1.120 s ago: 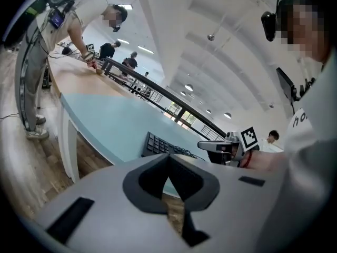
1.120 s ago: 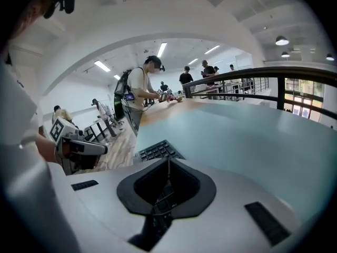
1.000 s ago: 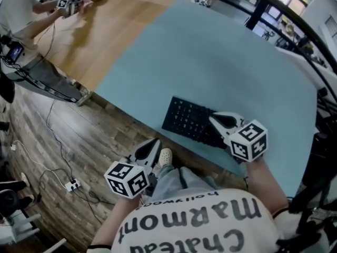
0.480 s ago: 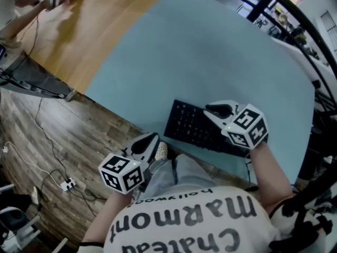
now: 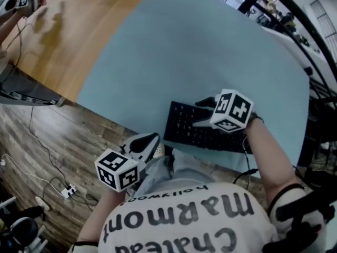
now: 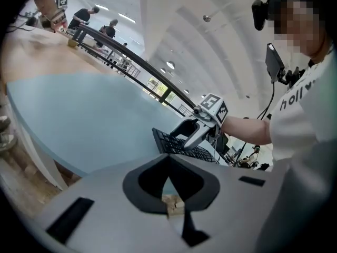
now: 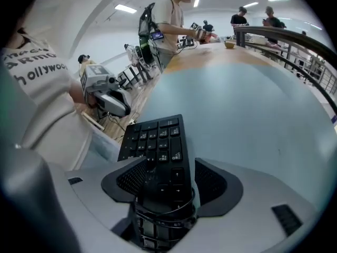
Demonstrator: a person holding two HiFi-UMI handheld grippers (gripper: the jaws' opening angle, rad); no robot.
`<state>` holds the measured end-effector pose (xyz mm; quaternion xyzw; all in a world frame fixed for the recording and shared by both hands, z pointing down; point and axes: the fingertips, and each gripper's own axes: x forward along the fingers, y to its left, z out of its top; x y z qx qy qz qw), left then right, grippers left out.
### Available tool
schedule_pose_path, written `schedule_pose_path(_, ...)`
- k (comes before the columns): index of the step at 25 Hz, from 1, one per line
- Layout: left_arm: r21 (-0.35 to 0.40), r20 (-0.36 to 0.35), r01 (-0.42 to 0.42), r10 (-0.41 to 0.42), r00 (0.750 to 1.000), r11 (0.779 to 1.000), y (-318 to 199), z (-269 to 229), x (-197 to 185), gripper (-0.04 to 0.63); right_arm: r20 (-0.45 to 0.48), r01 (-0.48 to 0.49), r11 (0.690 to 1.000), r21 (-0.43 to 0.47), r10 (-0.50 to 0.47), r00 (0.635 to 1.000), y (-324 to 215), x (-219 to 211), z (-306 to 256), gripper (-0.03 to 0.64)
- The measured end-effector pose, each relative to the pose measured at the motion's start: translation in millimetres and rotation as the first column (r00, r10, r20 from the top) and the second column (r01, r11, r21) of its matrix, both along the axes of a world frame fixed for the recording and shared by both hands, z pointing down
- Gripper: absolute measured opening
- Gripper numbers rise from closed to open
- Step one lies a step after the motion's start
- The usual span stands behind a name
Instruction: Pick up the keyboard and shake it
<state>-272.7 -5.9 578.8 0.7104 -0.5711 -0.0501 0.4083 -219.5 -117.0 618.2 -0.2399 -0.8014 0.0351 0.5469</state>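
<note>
A black keyboard (image 5: pixel 184 125) lies flat on the light blue tabletop (image 5: pixel 200 51), close to its near edge. My right gripper (image 5: pixel 202 113) is down over the keyboard's right end. Its jaws are opening and stand either side of the keyboard (image 7: pixel 158 141), with a strip of table showing beside the right pad (image 7: pixel 213 181), so the right gripper (image 7: pixel 168 181) is not pressing on it. My left gripper (image 5: pixel 143 144) hangs shut off the table's edge, by my lap, holding nothing. In the left gripper view its jaws (image 6: pixel 174 191) meet, with the keyboard (image 6: pixel 167 143) and the right gripper (image 6: pixel 192 133) beyond.
The far left of the tabletop is bare wood (image 5: pixel 68 30), where another person (image 7: pixel 168 20) works with grippers. A dark railing (image 5: pixel 295 41) curves round the table's far right. Cables and a power strip (image 5: pixel 68 190) lie on the plank floor to my left.
My right gripper has turned and settled lower over the keyboard's right end, and its jaws have parted. The left gripper has hardly moved. The keyboard lies where it was.
</note>
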Motion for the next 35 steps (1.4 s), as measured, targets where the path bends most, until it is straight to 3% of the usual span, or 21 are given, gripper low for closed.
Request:
schedule_pose_path(3, 0.003, -0.001, -0.027, 0.027, 1.0, 1.0, -2.6, 1.3, -3.4, 0.003, -0.07, 0.049, 0.998, -0.041, -0.051, 0.996, 4.4, 0.0, 6.2, 0.29)
schedule_pose_path(7, 0.016, 0.003, -0.047, 0.047, 0.999, 0.999, -6.6, -2.1, -6.8, 0.003, -0.162, 0.044, 0.994, -0.103, -0.06, 0.985, 4.6, 3.0, 10.0, 0.29)
schedule_pose_path(13, -0.001, 0.012, -0.059, 0.059, 0.998, 0.998, -8.7, 3.2, -7.4, 0.003, -0.23, 0.061, 0.996, -0.068, -0.075, 0.97, 4.7, 3.1, 12.6, 0.298)
schedule_pose_path(17, -0.006, 0.025, -0.067, 0.067, 0.997, 0.998, -14.1, 1.9, -4.3, 0.005, -0.212, 0.091, 0.995, -0.028, -0.095, 0.973, 4.5, 0.9, 9.0, 0.295)
schedule_pose_path(22, -0.002, 0.043, -0.075, 0.075, 0.996, 0.997, -17.0, -2.1, -3.9, 0.005, -0.172, 0.15, 0.984, 0.096, -0.132, 0.976, 5.0, 0.9, 3.5, 0.278)
schedule_pose_path(28, 0.001, 0.03, -0.089, 0.089, 0.996, 0.996, -21.3, -0.3, -3.0, 0.006, -0.147, 0.153, 0.979, 0.132, -0.134, 0.98, 4.1, 0.6, 2.7, 0.275)
schedule_pose_path(30, -0.001, 0.03, -0.092, 0.092, 0.995, 0.996, -23.0, -0.6, -4.3, 0.056, -0.13, 0.155, 0.976, 0.151, -0.135, 0.982, 4.7, 0.4, -0.5, 0.275)
schedule_pose_path(32, 0.0, 0.025, -0.115, 0.115, 0.993, 0.993, -24.7, -1.3, -2.2, 0.159, -0.111, 0.152, 0.971, 0.184, -0.133, 0.985, 4.4, 0.2, -4.4, 0.273)
schedule_pose_path(35, -0.003, 0.031, -0.167, 0.167, 0.986, 0.986, -25.4, 0.6, 3.7, 0.204, -0.08, 0.145, 0.959, 0.245, -0.129, 0.988, 8.6, 0.2, -10.5, 0.273)
